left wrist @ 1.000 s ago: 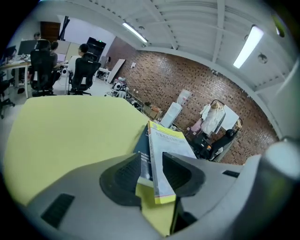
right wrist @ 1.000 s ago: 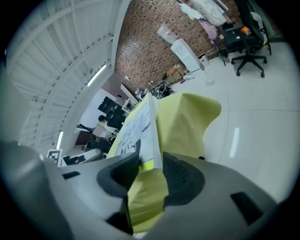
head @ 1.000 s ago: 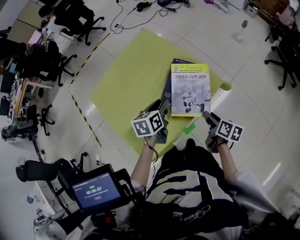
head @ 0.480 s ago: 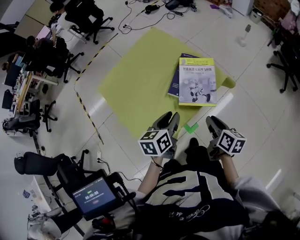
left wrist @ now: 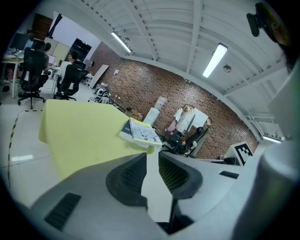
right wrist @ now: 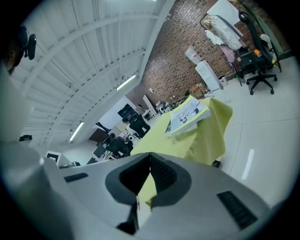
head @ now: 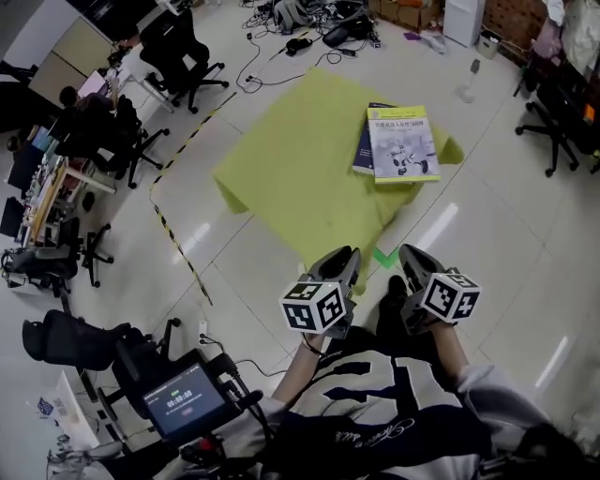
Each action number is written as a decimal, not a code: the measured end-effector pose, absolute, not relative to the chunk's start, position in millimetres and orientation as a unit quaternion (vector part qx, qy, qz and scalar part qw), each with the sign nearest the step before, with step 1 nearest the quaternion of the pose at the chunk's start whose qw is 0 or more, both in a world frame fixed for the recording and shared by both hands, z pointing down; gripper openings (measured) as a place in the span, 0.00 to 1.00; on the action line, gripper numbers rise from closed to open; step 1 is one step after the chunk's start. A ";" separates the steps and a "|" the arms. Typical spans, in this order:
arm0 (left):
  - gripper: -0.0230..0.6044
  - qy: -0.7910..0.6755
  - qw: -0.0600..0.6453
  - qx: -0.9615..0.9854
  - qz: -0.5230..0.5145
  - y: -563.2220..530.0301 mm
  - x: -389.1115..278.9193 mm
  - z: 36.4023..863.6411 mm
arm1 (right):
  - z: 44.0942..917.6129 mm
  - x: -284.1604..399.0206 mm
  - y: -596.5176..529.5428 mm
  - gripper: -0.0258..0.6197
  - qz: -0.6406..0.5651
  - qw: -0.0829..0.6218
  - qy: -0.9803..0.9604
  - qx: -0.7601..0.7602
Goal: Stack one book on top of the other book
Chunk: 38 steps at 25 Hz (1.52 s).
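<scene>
A white and yellow book (head: pixel 403 142) lies on top of a dark blue book (head: pixel 362 150) at the far right corner of the yellow-covered table (head: pixel 291 178). Both grippers hang well short of the table, close to the person's body. My left gripper (head: pixel 345 266) holds nothing; its jaws show a narrow gap and are closing. My right gripper (head: pixel 412 261) is shut and empty. In the left gripper view the stacked books (left wrist: pixel 139 132) lie far ahead of the left gripper (left wrist: pixel 152 157). In the right gripper view the books (right wrist: pixel 188 116) lie far beyond the shut right gripper (right wrist: pixel 150 158).
A green tape mark (head: pixel 383 257) sits on the tiled floor by the table's near corner. Black and yellow tape (head: pixel 180 239) runs along the floor at left. Office chairs (head: pixel 183 52) and cables (head: pixel 300 28) stand at the back, another chair (head: pixel 553 112) at right. A small screen (head: pixel 183 400) is at bottom left.
Both grippers have drawn back from the books toward the person, so the table now lies farther off. The right jaws have closed and the left jaws have narrowed.
</scene>
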<state>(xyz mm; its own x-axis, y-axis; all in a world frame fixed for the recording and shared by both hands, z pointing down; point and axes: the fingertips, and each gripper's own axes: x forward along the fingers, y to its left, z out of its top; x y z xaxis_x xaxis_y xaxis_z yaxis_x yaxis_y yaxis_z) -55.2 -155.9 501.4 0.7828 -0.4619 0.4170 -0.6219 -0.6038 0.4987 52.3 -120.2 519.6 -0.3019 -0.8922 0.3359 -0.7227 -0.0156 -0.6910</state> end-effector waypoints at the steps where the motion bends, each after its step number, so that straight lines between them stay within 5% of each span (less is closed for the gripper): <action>1: 0.15 -0.304 0.321 0.888 0.127 -145.8 -64.5 501.9 | 517.4 41.1 -107.5 0.04 -0.412 0.108 0.692 -0.583; 4: 0.04 -0.295 0.311 0.893 0.137 -120.7 -83.1 502.0 | 514.5 15.5 -72.1 0.04 -0.411 0.108 0.686 -0.590; 38: 0.04 -0.294 0.287 0.903 0.124 157.9 -51.6 468.5 | 462.8 2.7 176.5 0.03 -0.390 0.109 0.732 -0.548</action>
